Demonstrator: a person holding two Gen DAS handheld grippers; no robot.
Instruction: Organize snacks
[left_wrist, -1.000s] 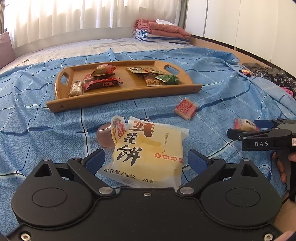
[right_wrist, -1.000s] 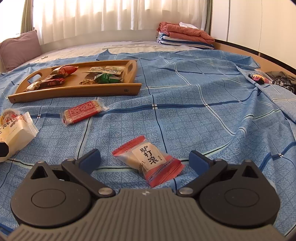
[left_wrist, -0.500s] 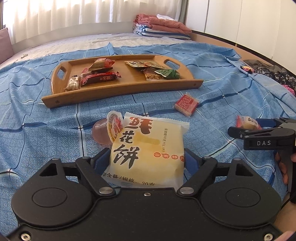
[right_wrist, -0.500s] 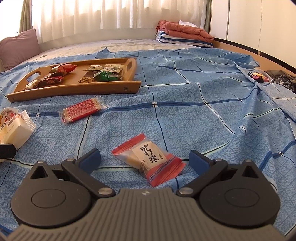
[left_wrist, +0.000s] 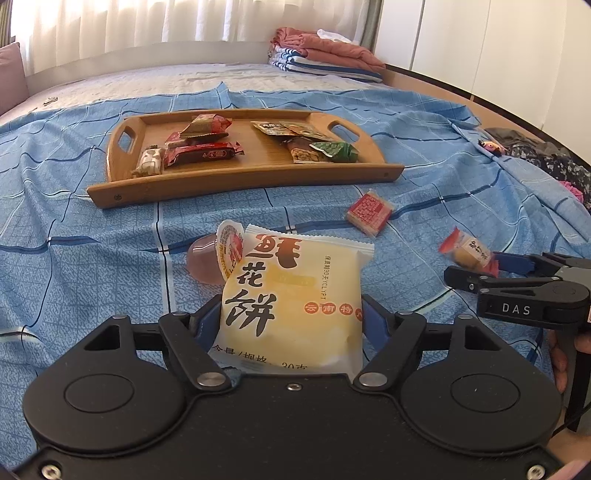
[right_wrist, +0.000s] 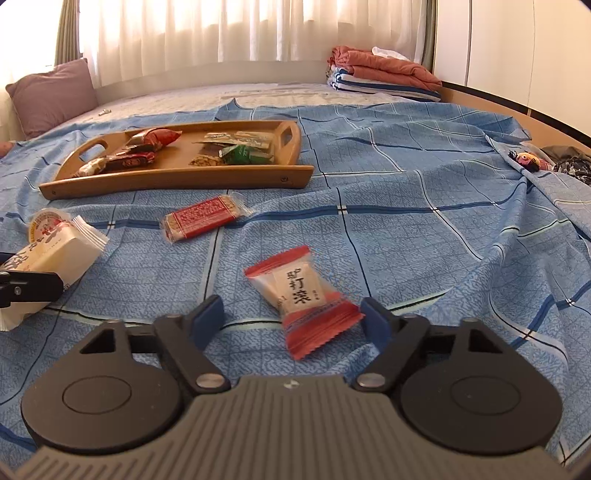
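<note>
Bed: wooden tray (left_wrist: 243, 182) upper-center part-filled; left hand-held gripper (left_wrist: 291, 323) had just clamped the flower-cake pack (left_wrist: 295, 295), right hand-held gripper (right_wrist: 291, 317) was closing, not yet touching the red-ended candy (right_wrist: 301, 291); red bar (right_wrist: 201, 218) and jelly cup (left_wrist: 201, 260) left.

The lower edge of the yellow pastry packet (left_wrist: 291, 306) disappears behind the black body of the left tool (left_wrist: 291, 321), cutting off its bottom line of print. The jelly cup (left_wrist: 212, 256) sits partly hidden behind that packet. In the right wrist view the same packet runs off the left edge. The right tool's (right_wrist: 291, 321) pads reach the red candy's (right_wrist: 301, 295) wrapper, though whether they press it cannot be told. Labels on the tray (left_wrist: 251, 177) snacks are too small to read.
</note>
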